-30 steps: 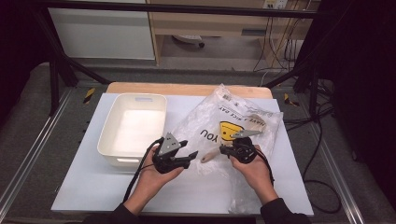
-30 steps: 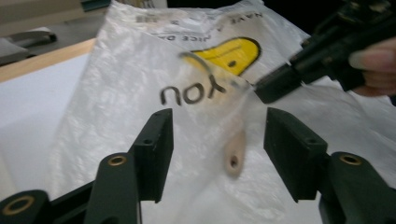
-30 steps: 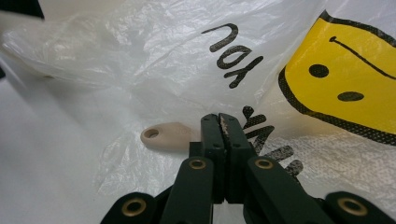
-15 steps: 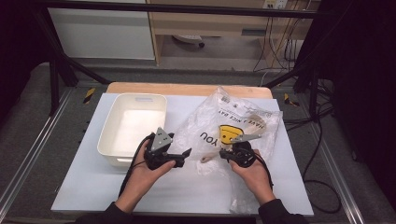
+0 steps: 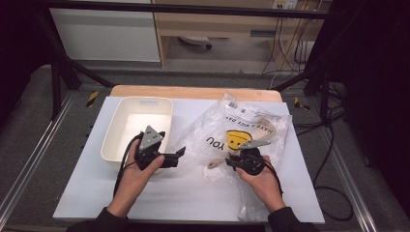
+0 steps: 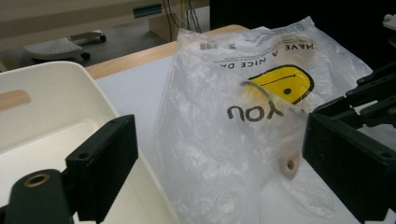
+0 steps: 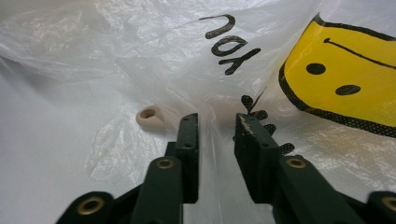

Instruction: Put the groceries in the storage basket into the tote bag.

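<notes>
One clear plastic bag (image 5: 241, 130) lay crumpled on the white table (image 5: 183, 193), just right of one cream bin (image 5: 138, 126), and two grippers worked at its near edge. One small beige handle end with a hole (image 5: 212, 165) poked out at the bag's lower left corner. The left gripper (image 5: 175, 155) sat beside the bin's front right corner, its jaws spread wide after just opening, with nothing between them. The right gripper (image 5: 232, 161) rested at the bag's near edge; its jaws had just been parting and stood a little apart with a fold of film between them, the pads not pressing on it.

The left gripper view showed the bin's inside wall (image 6: 56, 116) and the bag (image 6: 219, 154) standing tall. The right gripper view showed the bag's film (image 7: 116, 70) and the beige end (image 7: 149, 115) up close.

Printed on the bag were "YOU", "HAVE A NICE DA" and a yellow smiley face (image 7: 345, 79); a small label near the top was too fine to read.
</notes>
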